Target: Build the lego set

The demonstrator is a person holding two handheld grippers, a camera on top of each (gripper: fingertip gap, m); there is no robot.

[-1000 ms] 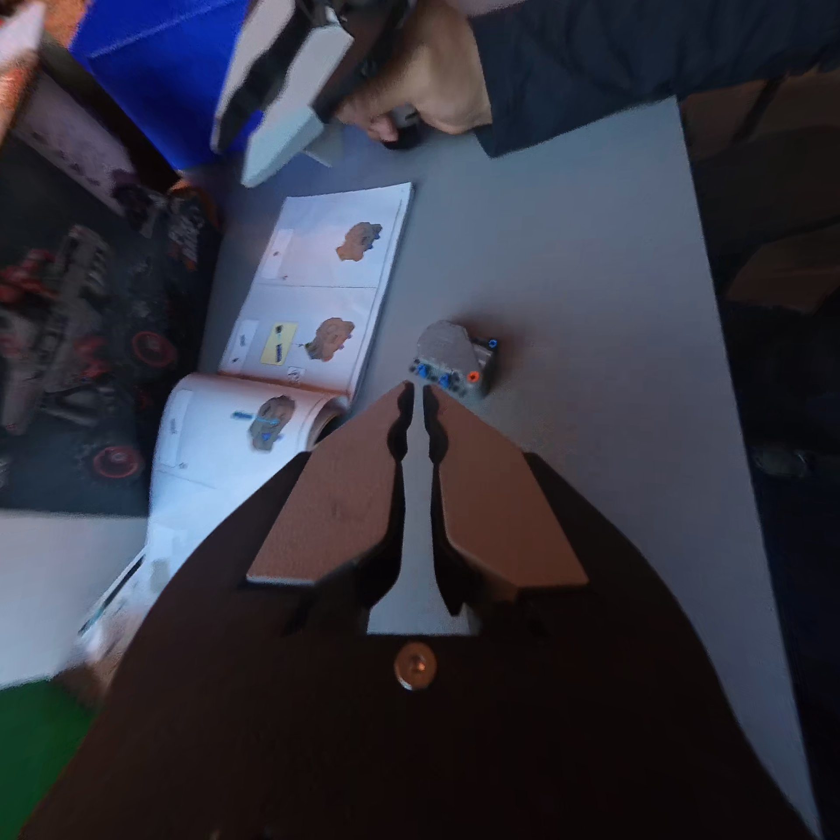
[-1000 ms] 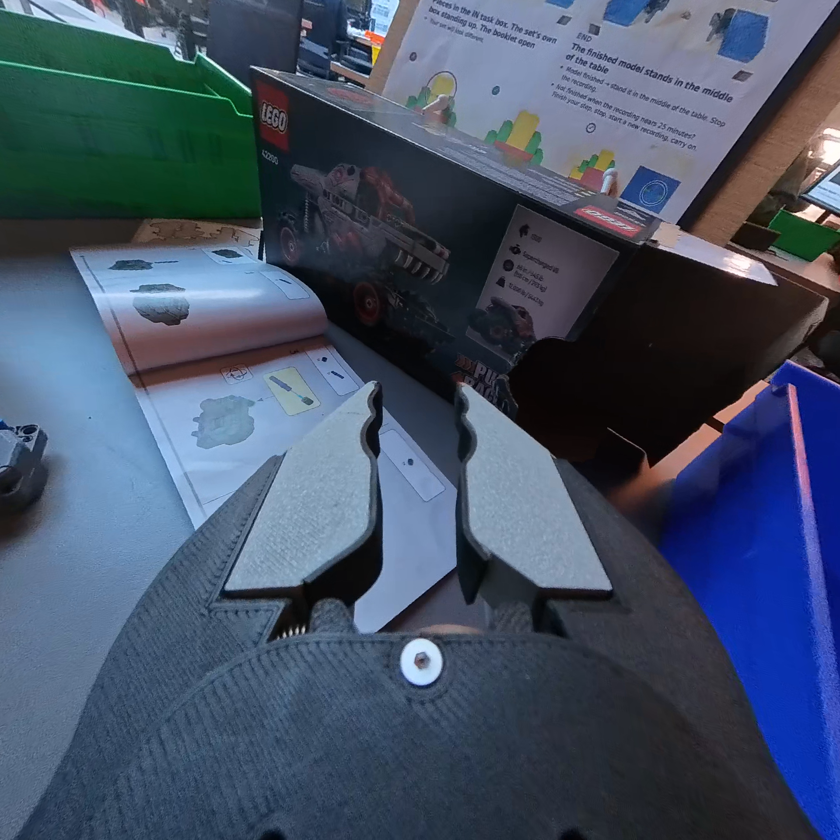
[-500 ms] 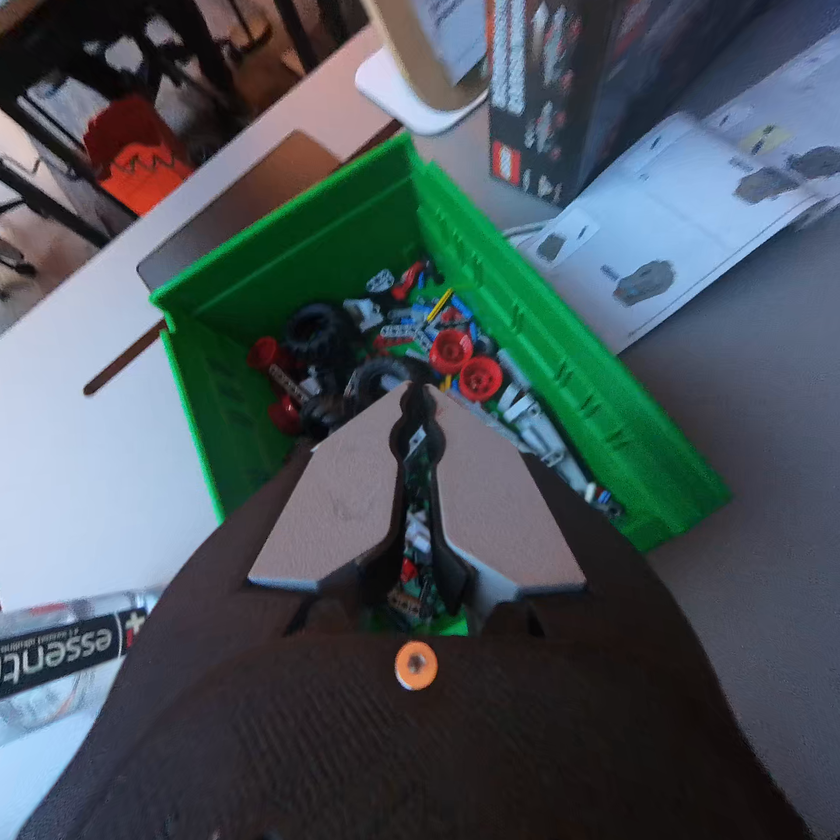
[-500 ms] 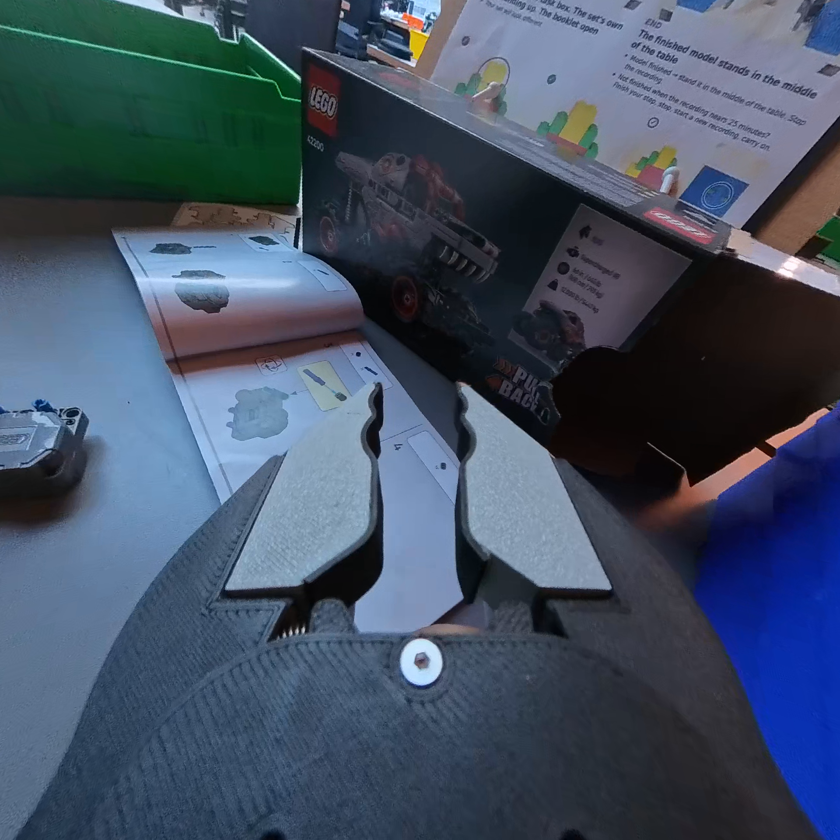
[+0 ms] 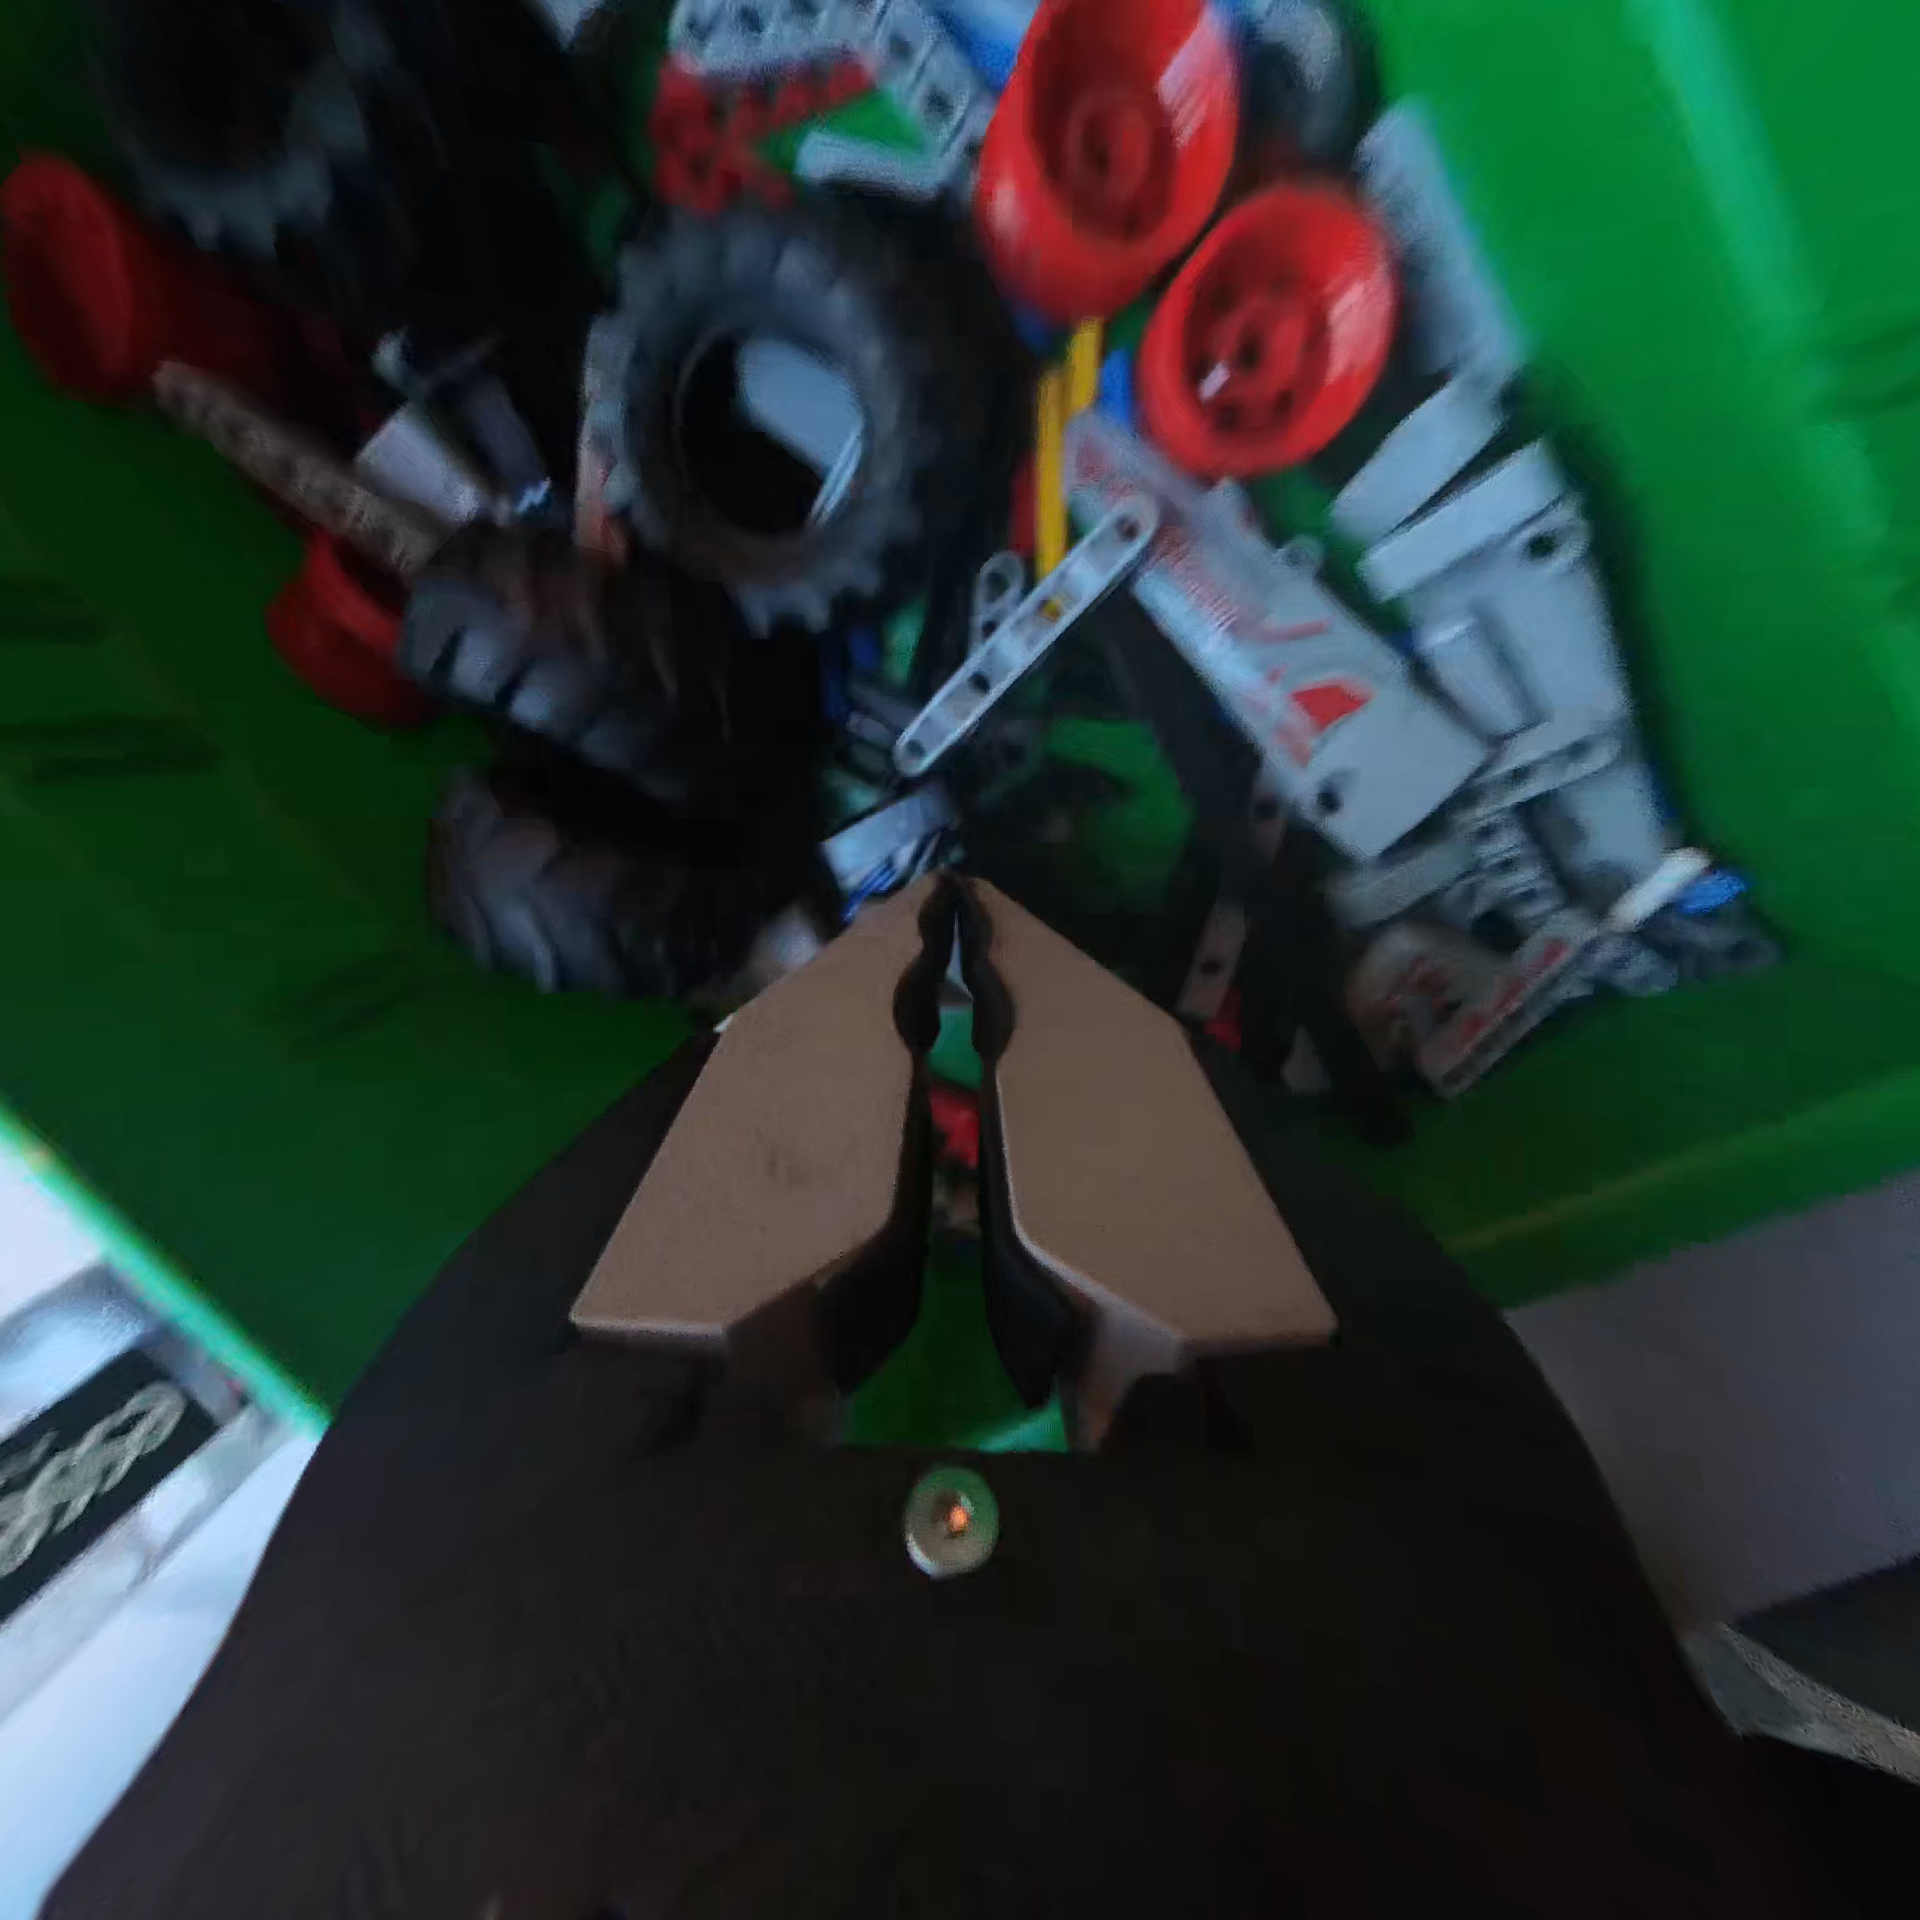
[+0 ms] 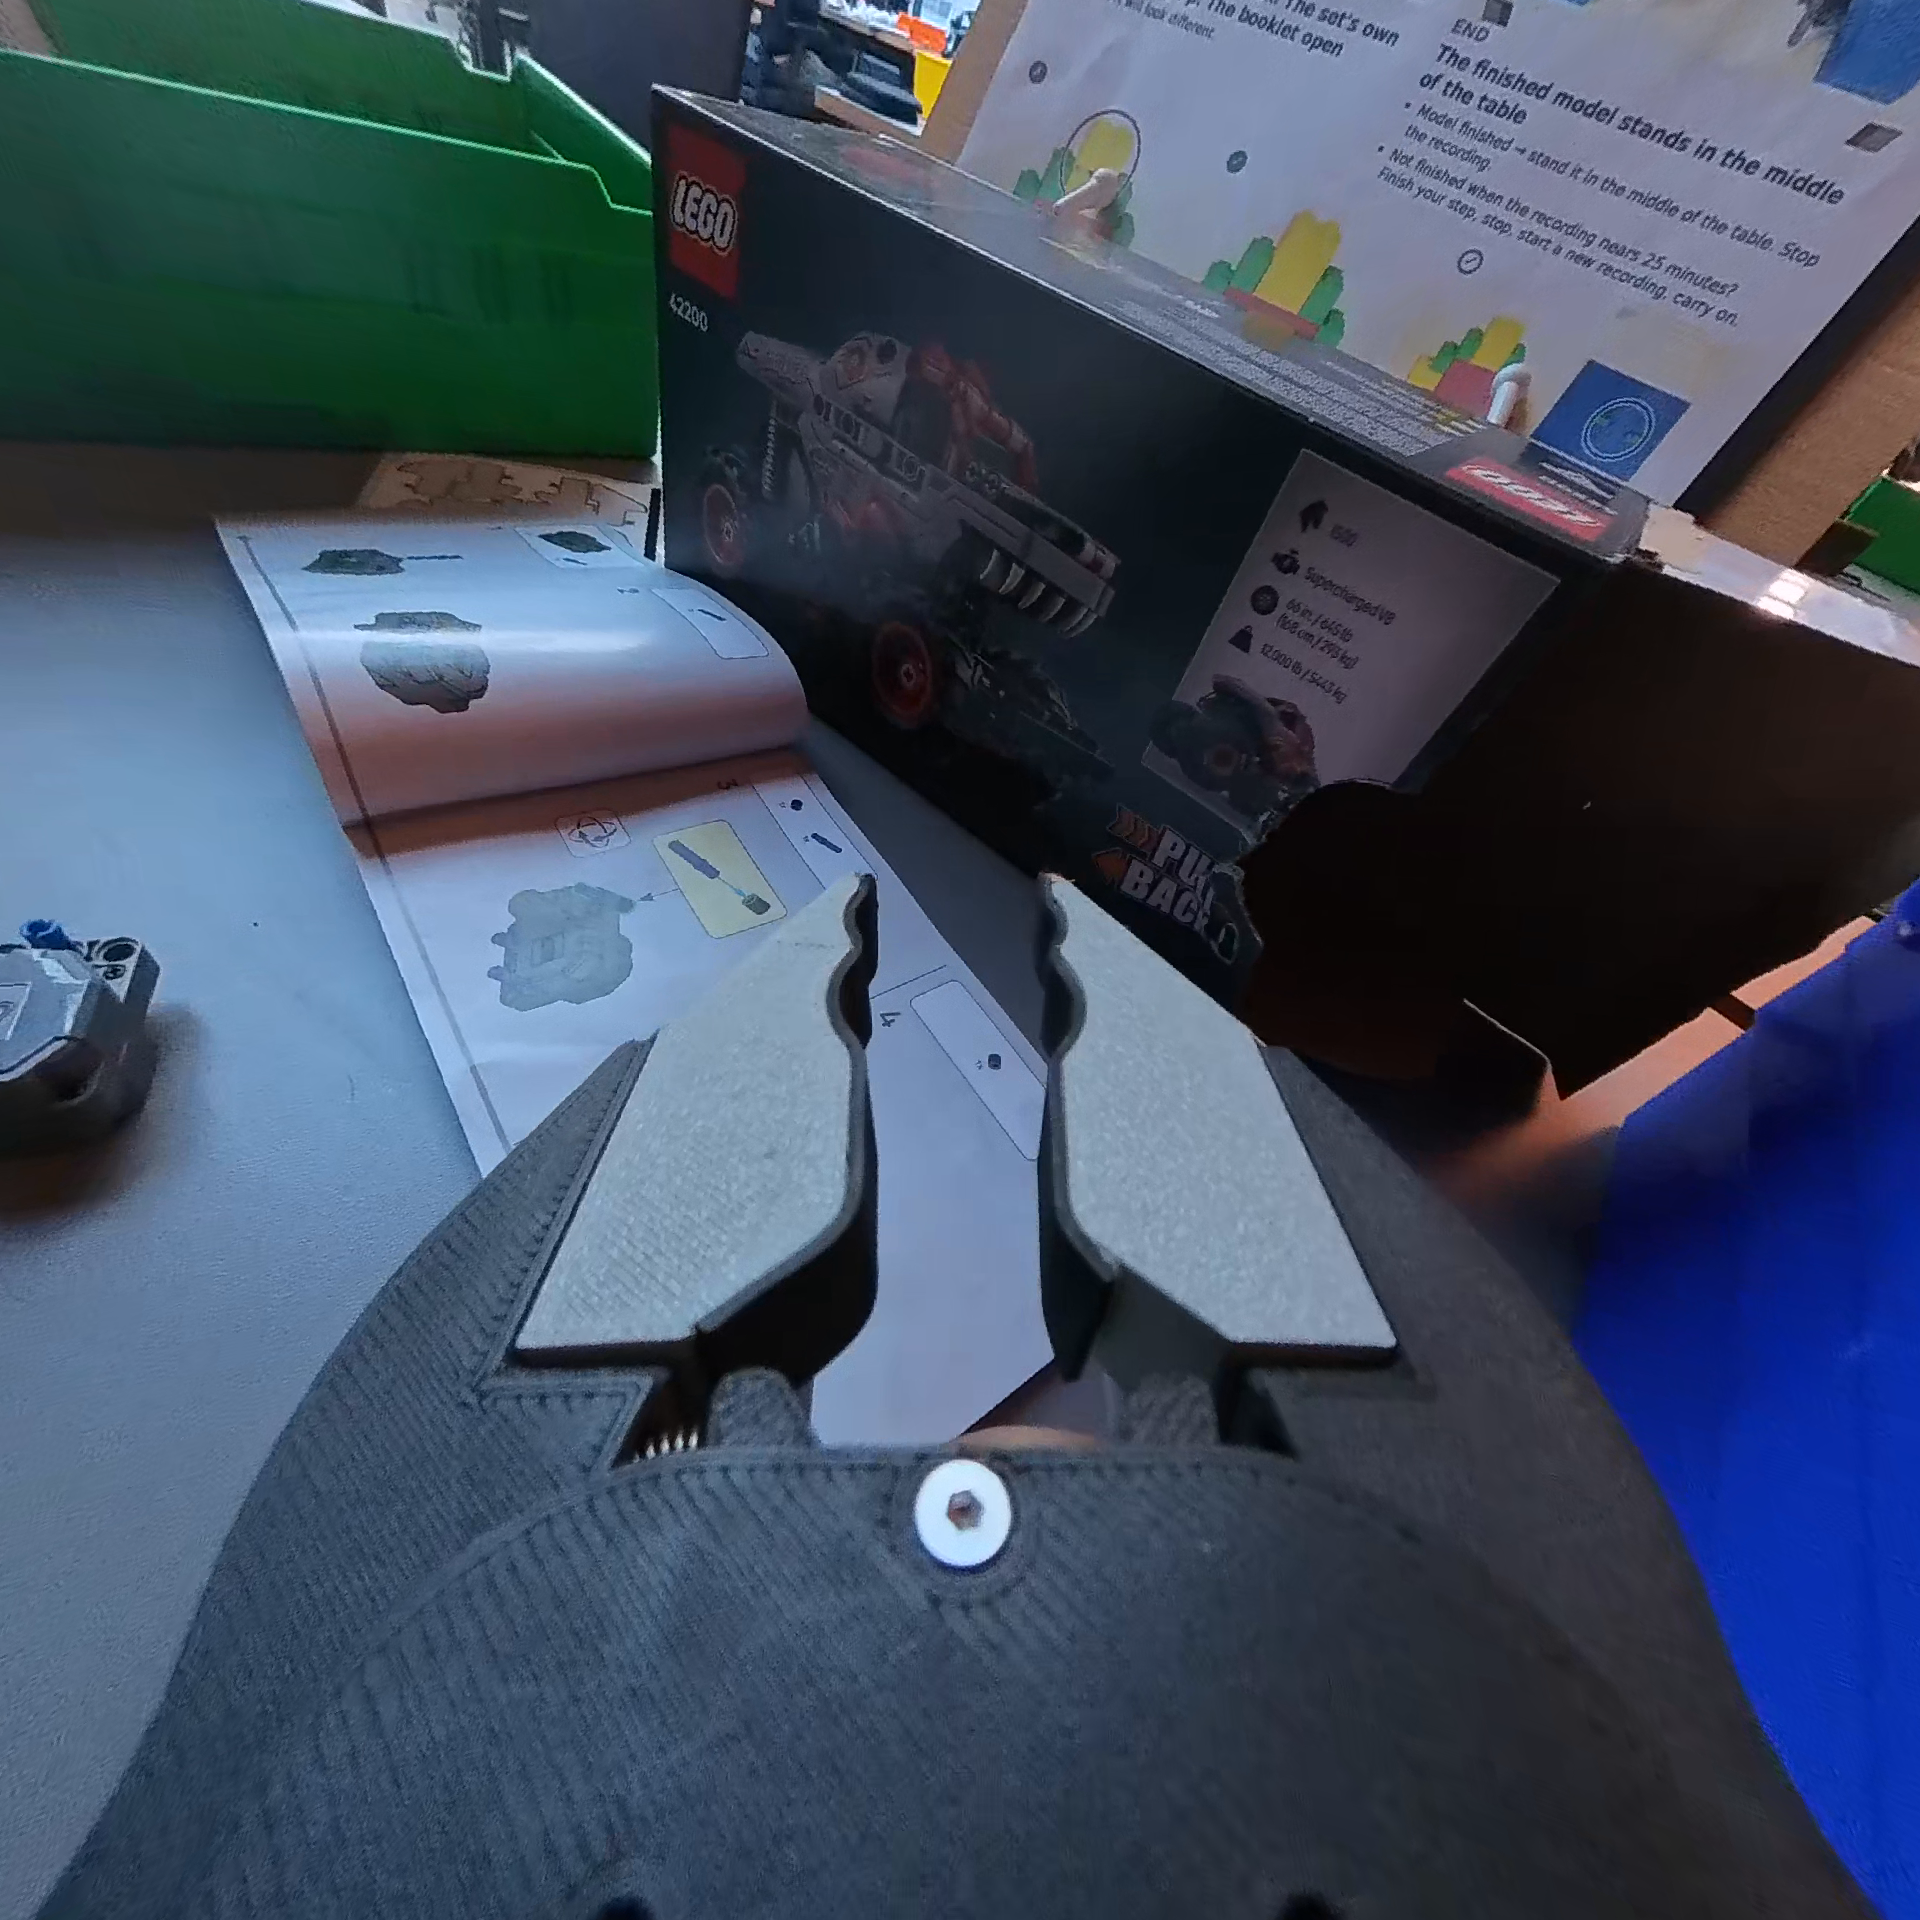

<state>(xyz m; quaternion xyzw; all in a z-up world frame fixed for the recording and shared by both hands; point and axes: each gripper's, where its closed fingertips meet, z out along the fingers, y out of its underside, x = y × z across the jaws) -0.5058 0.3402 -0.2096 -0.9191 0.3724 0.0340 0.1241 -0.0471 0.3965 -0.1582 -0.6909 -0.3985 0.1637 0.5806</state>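
Note:
My left gripper [image 5: 951, 896] is down inside the green bin [image 5: 208, 935], its tips together with nothing visible between them. Just ahead of the tips lie a small blue and white piece [image 5: 891, 840], a light grey beam [image 5: 1023, 634], black tyres [image 5: 769, 416], red wheel hubs [image 5: 1268, 332] and grey panels [image 5: 1351, 675]. The view is blurred. My right gripper [image 6: 956, 920] is open and empty, low over the open instruction booklet [image 6: 540, 727]. A small grey assembly with blue pins [image 6: 62, 1018] sits on the grey table [image 6: 156, 1351] at the left.
The dark set box [image 6: 1039, 520] stands behind the booklet. The green bin also shows in the right wrist view [image 6: 312, 260] at the back left. A blue bin [image 6: 1766, 1351] is at the right. A white instruction poster [image 6: 1507, 156] stands behind the box. The grippers' ends are close to 45 centimeters from one another.
My left gripper swung from the grey assembly on the table over to the green bin and dropped down among the parts, its jaws closing. My right gripper drifted slightly and stayed open.

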